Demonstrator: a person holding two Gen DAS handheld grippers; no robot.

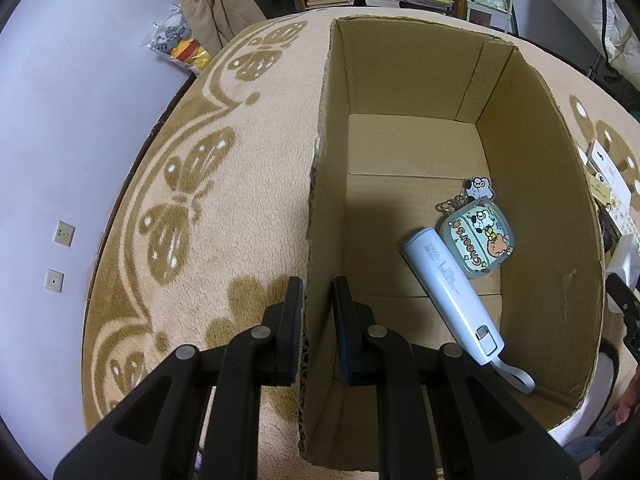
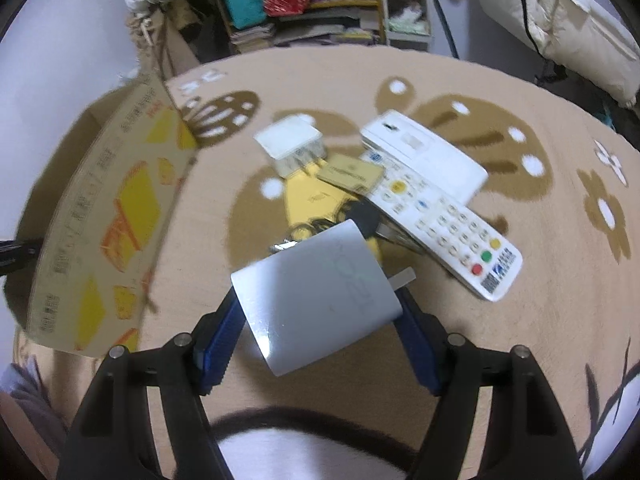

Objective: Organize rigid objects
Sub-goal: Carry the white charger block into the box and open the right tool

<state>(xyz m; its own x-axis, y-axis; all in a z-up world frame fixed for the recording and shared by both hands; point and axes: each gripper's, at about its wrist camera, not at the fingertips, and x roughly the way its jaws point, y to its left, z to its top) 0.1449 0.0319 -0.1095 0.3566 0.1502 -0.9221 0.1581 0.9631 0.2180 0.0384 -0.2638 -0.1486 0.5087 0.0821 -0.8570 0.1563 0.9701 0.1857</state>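
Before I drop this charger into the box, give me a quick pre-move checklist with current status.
1. Right gripper shut on the charger: ok.
2. Grip secure: cannot tell; the charger sits tilted between the fingers.
3. Left gripper straddling the box wall: ok; whether it clamps the wall: cannot tell.
4. Free floor space in the box: ok; only the power bank and the pouch lie at its right side.
5. Charger over the box opening: not ok; it is over the rug, with the box to its left.
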